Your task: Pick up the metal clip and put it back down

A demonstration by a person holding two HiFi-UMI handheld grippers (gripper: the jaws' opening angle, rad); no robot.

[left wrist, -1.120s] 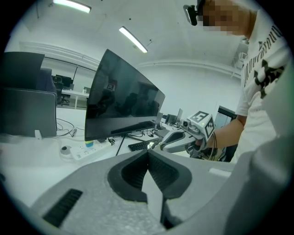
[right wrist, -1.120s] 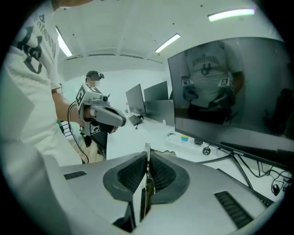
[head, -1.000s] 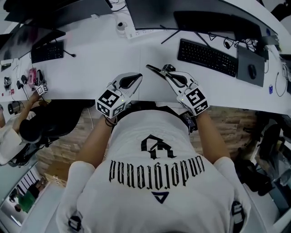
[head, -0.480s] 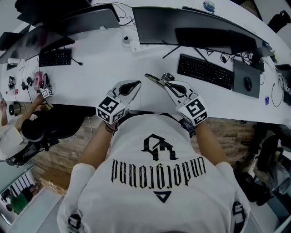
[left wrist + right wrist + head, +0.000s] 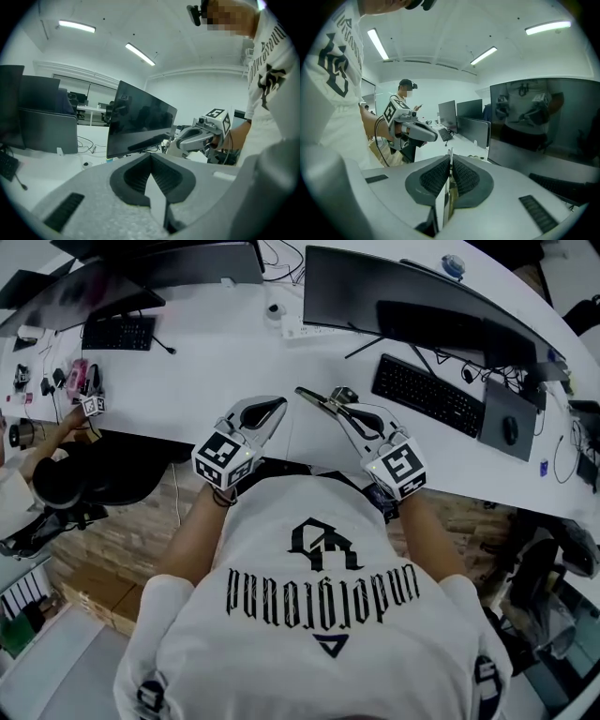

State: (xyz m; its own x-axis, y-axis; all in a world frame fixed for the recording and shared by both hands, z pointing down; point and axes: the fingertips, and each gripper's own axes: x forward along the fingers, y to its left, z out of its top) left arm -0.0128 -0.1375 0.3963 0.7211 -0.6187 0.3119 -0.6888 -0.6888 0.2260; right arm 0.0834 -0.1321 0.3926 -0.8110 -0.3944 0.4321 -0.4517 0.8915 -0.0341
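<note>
In the head view my right gripper (image 5: 337, 404) is shut on the metal clip (image 5: 314, 397), a thin shiny piece that sticks out left from its tips above the white desk (image 5: 216, 362). From the right gripper view the clip (image 5: 449, 185) shows as a thin metal edge pinched between the ribbed pads (image 5: 464, 178). My left gripper (image 5: 274, 409) hovers a short way left of the clip, apart from it. Its jaws (image 5: 151, 158) meet with nothing between them. Each gripper shows in the other's view: the left gripper (image 5: 423, 132) and the right gripper (image 5: 194, 137).
A curved monitor (image 5: 403, 296) and a black keyboard (image 5: 427, 395) stand behind the right gripper, with a mouse (image 5: 509, 430) on a dark pad farther right. Another keyboard (image 5: 117, 332) lies far left. A seated person (image 5: 56, 484) works at the desk's left edge.
The head view has shifted, so the desk's far side shows more. Both grippers keep nearly the same pose, and the clip stays in the right gripper.
</note>
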